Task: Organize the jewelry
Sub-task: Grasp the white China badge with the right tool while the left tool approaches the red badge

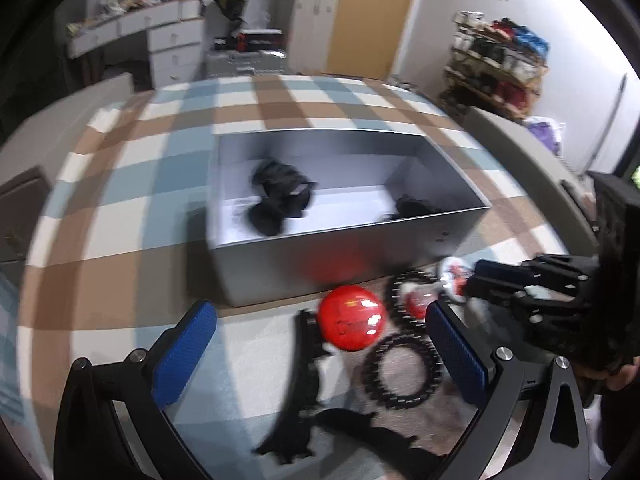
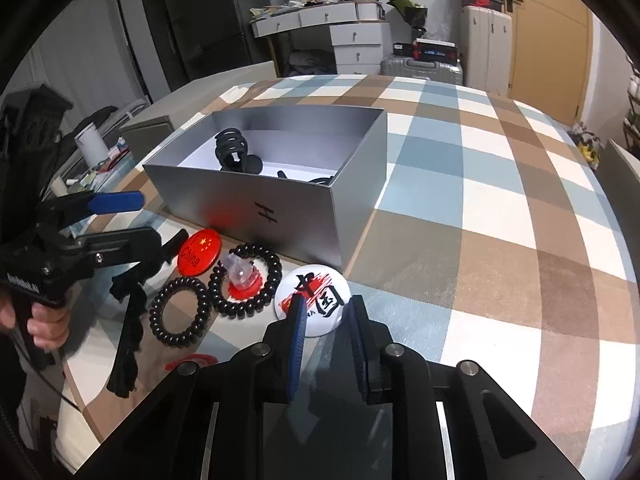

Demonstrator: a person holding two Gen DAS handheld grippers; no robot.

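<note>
1. our right gripper (image 2: 325, 312) is pinched narrow on the near edge of the white pin badge (image 2: 314, 300); we judge an edge grip suits so flat a disc.
2. the badge lies flat on the checked tablecloth (image 2: 480, 200), just at 5 o'clock of the grey box (image 2: 280, 216), its likely home.
3. being round, it has no long axis; its printed face looks up, the characters running toward 4 o'clock.
4. our left gripper (image 1: 320, 332) hangs wide over the red china badge (image 1: 352, 317); two black spiral hair ties (image 2: 178, 312) lie near.
</note>
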